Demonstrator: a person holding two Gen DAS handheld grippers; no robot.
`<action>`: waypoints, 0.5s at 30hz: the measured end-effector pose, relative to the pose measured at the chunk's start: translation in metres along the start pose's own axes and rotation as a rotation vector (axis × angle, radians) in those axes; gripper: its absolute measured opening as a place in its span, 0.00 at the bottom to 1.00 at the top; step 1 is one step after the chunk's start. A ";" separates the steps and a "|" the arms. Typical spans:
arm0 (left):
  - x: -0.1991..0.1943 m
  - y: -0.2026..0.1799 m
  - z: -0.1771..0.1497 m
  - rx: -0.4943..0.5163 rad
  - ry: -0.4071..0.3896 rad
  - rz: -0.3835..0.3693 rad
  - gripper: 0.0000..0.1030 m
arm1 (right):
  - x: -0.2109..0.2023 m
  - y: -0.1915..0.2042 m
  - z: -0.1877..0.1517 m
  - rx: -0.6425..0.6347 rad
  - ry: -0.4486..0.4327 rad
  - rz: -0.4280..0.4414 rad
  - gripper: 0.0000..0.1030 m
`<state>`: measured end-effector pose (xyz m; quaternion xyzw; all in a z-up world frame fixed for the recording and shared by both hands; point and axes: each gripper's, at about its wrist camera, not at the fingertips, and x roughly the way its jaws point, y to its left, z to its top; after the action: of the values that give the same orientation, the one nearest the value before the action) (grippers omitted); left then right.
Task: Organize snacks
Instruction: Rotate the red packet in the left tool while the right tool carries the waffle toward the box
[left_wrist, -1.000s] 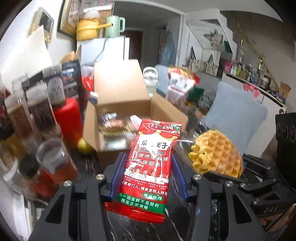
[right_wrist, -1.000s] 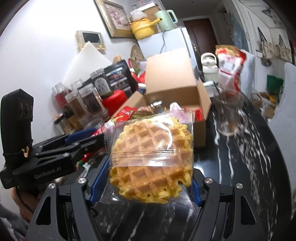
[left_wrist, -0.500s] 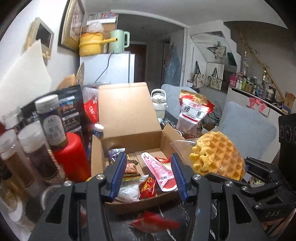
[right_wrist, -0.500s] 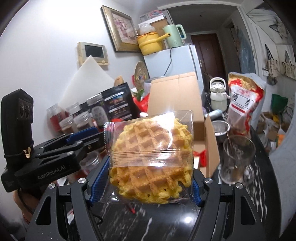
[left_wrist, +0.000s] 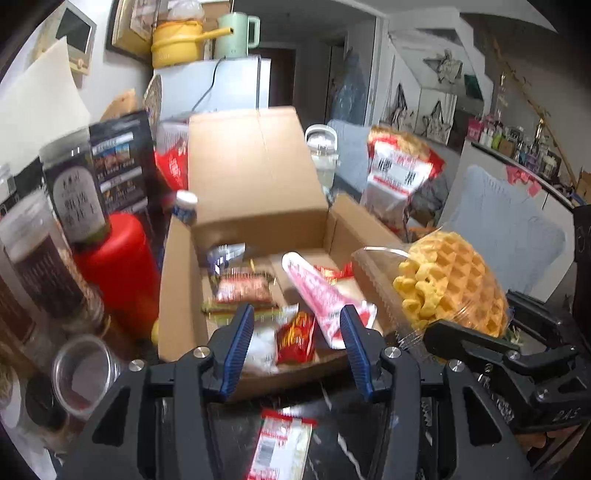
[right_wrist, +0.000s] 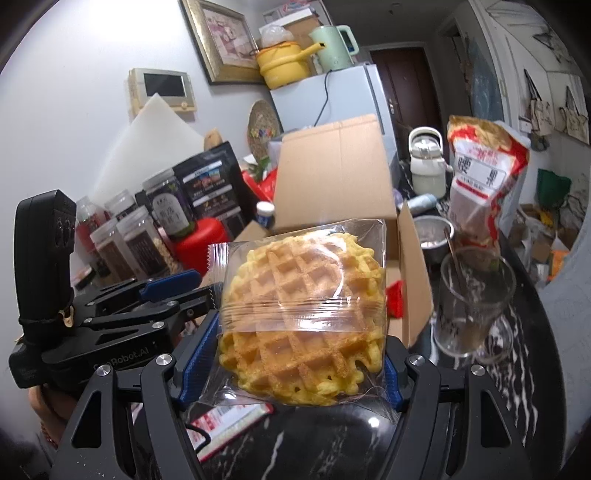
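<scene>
Left claw (left_wrist: 297, 325) wide, empty; right claw (right_wrist: 288, 354) clamps wrapped waffle (right_wrist: 303, 314). Cardboard box (left_wrist: 177, 295) holds assorted snack packets (left_wrist: 295, 334).

One open cardboard box (left_wrist: 258, 177). One wrapped waffle (right_wrist: 303, 317). One red packet (left_wrist: 280, 443) on the dark table. One big nut bag (right_wrist: 484, 173). One drinking glass (right_wrist: 472, 299). One yellow pot (right_wrist: 282, 64), one green kettle (right_wrist: 332, 48). Two grippers: left (left_wrist: 297, 321), right (right_wrist: 291, 373).

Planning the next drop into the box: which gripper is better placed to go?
Right. The right gripper already grips the wrapped waffle beside the open cardboard box. The left gripper is open and empty; a red packet lies on the table below it.
</scene>
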<state>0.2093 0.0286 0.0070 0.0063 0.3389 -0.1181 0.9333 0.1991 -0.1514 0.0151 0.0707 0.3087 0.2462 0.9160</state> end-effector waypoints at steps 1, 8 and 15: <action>0.001 -0.001 -0.004 -0.001 0.017 0.004 0.47 | -0.001 -0.001 -0.003 0.003 0.007 0.000 0.72; 0.009 0.000 -0.038 -0.022 0.122 0.008 0.47 | -0.007 0.000 -0.030 0.027 0.053 -0.004 0.72; 0.019 0.003 -0.076 -0.038 0.229 0.025 0.47 | -0.007 0.004 -0.062 0.056 0.110 -0.008 0.72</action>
<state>0.1762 0.0347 -0.0633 0.0063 0.4453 -0.0986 0.8899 0.1554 -0.1524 -0.0300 0.0815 0.3657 0.2373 0.8963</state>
